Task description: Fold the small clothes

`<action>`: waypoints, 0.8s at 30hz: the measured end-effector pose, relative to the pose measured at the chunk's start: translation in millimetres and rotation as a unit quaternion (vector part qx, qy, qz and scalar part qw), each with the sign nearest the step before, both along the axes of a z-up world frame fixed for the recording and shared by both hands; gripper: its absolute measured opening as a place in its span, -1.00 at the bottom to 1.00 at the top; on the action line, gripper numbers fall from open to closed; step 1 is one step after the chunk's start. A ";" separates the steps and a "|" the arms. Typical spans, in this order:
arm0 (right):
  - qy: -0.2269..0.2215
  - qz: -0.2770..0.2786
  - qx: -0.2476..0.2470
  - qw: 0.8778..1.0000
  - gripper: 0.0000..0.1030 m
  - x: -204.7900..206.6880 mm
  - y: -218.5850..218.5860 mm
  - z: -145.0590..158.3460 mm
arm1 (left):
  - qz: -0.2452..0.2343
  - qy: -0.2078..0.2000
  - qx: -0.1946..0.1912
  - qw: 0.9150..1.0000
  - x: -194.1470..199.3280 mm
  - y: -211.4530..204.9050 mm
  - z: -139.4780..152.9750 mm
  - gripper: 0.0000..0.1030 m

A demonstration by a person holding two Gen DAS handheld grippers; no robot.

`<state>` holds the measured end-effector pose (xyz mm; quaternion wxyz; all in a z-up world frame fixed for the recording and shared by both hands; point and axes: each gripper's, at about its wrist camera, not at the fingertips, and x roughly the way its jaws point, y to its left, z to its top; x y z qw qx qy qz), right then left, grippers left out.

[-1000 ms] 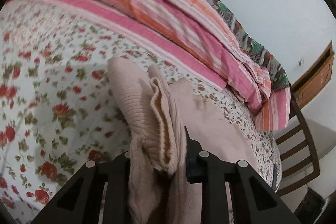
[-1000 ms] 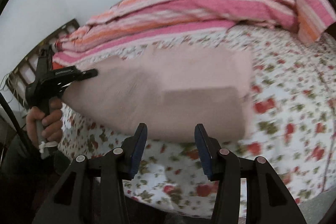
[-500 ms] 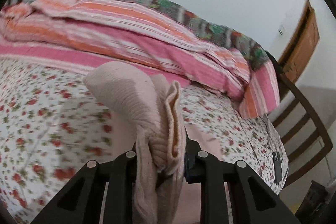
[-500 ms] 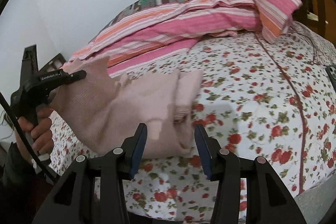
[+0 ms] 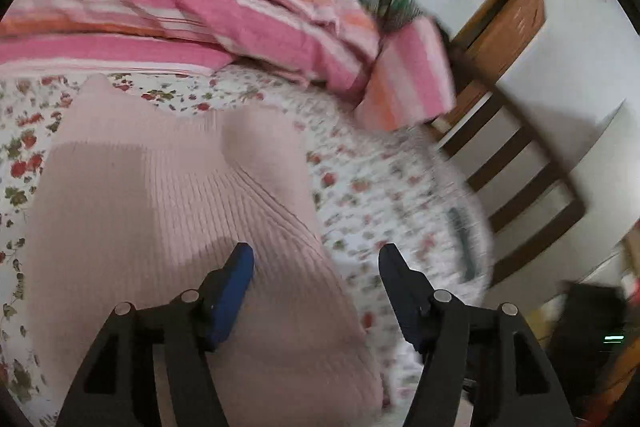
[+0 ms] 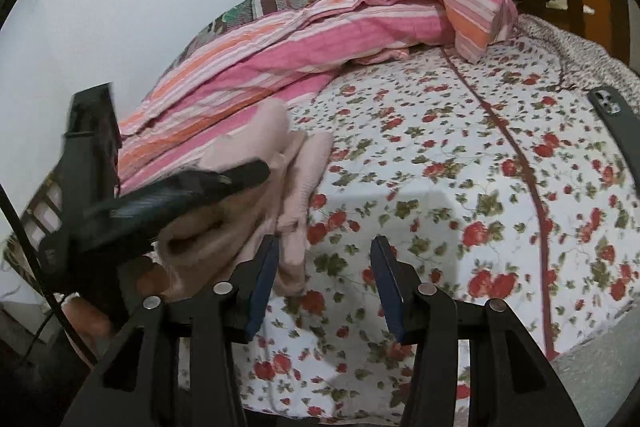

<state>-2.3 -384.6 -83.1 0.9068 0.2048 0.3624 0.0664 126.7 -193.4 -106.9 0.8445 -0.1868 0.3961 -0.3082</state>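
A pale pink ribbed knit garment (image 5: 160,207) lies on the floral bed sheet (image 5: 380,195). My left gripper (image 5: 316,251) hovers over its right edge. Its jaws are opening, the blue pads are apart and off the cloth, and only the garment's edge lies under the gap. In the right wrist view the garment (image 6: 296,179) is a bunched heap at the left, with the left gripper's black finger (image 6: 224,181) across it. My right gripper (image 6: 325,241) hangs over the bare sheet (image 6: 440,187) just right of the heap. Its jaws are opening slightly, with nothing between them.
A pink and orange striped quilt (image 6: 320,27) is piled along the back of the bed. A dark phone (image 6: 612,111) lies on the sheet at far right. A wooden chair (image 5: 520,167) stands past the bed's right edge. A hand (image 6: 152,279) holds the left gripper.
The left gripper swung to the right with the garment pinched upright in it, then opened; the garment now lies spread on the sheet. The right gripper's view shifted right along the bed.
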 end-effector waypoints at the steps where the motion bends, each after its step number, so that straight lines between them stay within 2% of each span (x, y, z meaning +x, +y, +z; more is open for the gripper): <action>1: -0.002 0.008 0.009 1.000 0.00 4.0 1.1 1.4 | 0.003 -0.002 -0.019 1.000 0.4 16.7 7.0 0.22; 3: -0.007 0.027 0.025 0.999 0.11 13.1 8.5 4.2 | 0.019 -0.012 -0.043 0.999 -1.3 45.4 17.4 0.26; 5: -0.015 0.045 0.039 0.998 0.13 24.1 18.7 7.2 | 0.049 -0.018 -0.047 0.998 -4.7 77.2 22.6 0.29; 8: -0.026 0.068 0.069 0.995 0.19 41.0 35.6 7.8 | 0.099 -0.025 -0.013 0.995 -9.8 117.8 20.0 0.29; 11: -0.018 0.067 0.064 0.996 0.18 62.5 53.4 2.1 | 0.123 -0.013 0.005 0.992 -11.1 142.8 7.8 0.29; 13: -0.006 0.054 0.030 0.998 -0.02 75.7 65.3 -4.4 | 0.134 0.000 0.001 0.991 -10.9 154.8 -3.8 0.29; 14: 0.004 0.051 -0.001 0.999 -0.53 81.7 72.9 -7.6 | 0.137 0.005 -0.002 0.991 -10.5 157.8 -7.4 0.29; 15: 0.002 0.059 -0.020 0.998 -0.74 83.1 77.4 -8.3 | 0.137 0.010 -0.007 0.990 -10.7 162.2 -11.5 0.29; 17: -0.044 0.071 -0.044 0.996 -0.77 69.9 79.0 -1.4 | 0.135 0.011 -0.013 0.991 -10.4 167.0 -14.9 0.29; 19: -0.080 0.074 -0.039 0.993 -0.77 54.2 71.3 0.9 | 0.128 0.010 -0.019 0.992 -9.9 169.6 -20.1 0.29; 20: -0.077 0.064 -0.035 0.994 -0.77 50.9 65.6 -4.8 | 0.125 0.011 -0.023 0.992 -9.6 170.1 -22.7 0.29; 22: -0.023 0.039 -0.039 0.998 -0.78 57.7 58.2 -31.1 | 0.118 0.020 -0.033 0.992 -6.6 170.1 -30.6 0.29; 24: -0.013 0.027 -0.023 0.999 -0.71 56.9 52.4 -40.6 | 0.110 0.030 -0.041 0.993 -4.7 169.3 -36.3 0.28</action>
